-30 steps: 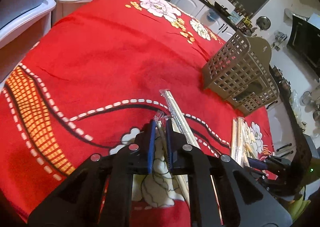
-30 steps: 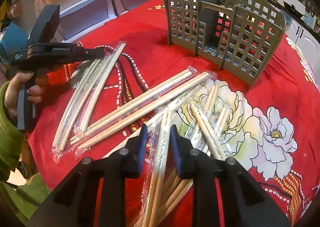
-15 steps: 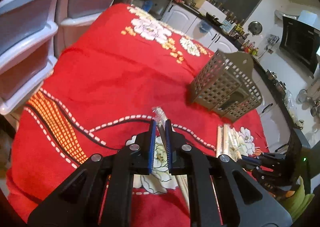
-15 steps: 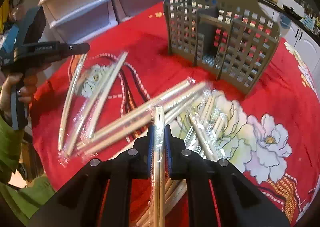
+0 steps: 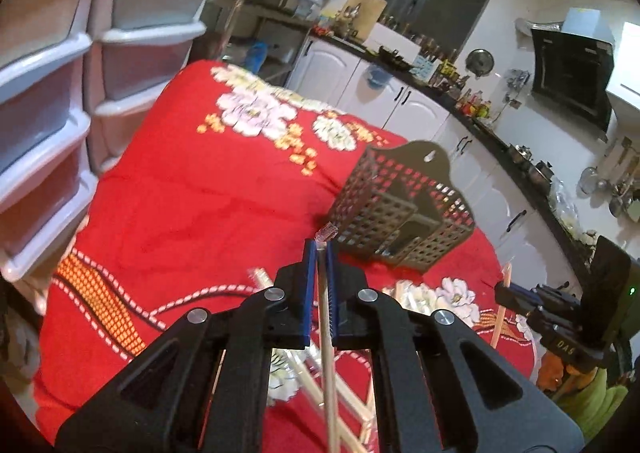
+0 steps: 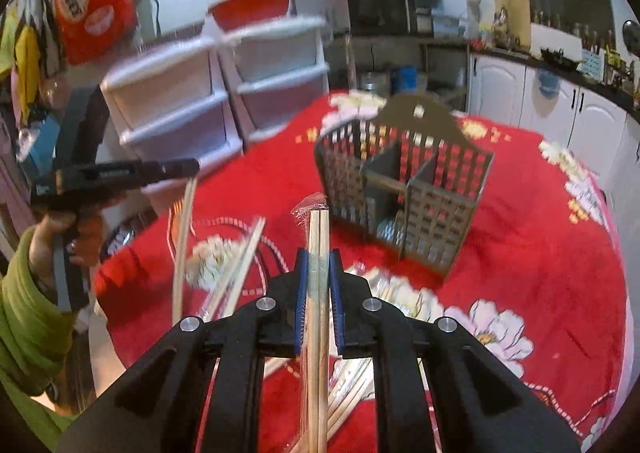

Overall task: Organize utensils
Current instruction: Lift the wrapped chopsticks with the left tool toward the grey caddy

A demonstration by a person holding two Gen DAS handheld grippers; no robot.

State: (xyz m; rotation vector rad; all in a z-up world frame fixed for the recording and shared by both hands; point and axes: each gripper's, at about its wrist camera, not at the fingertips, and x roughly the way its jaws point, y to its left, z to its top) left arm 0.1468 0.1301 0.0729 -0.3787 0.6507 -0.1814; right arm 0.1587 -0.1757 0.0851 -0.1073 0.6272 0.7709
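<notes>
My left gripper (image 5: 320,249) is shut on a plastic-wrapped chopstick pair (image 5: 326,333) and holds it up above the table. My right gripper (image 6: 318,257) is shut on another wrapped chopstick pair (image 6: 318,293), also lifted. The grey slotted utensil caddy (image 5: 400,213) stands on the red flowered tablecloth (image 5: 200,193) beyond both grippers; it also shows in the right wrist view (image 6: 404,189), with its compartments open at the top. Several more wrapped chopstick pairs (image 6: 236,269) lie on the cloth below. The left gripper (image 6: 176,167) shows in the right wrist view with its pair hanging down.
White plastic drawer units (image 5: 48,93) stand at the table's left edge. Kitchen cabinets and a cluttered counter (image 5: 440,65) run behind the table. The right gripper (image 5: 516,293) shows at the right in the left wrist view. A red bag (image 6: 88,1) hangs on the wall.
Both grippers have risen well above the table, each carrying its wrapped chopstick pair. The right gripper closed on its pair during this second. The caddy has not moved.
</notes>
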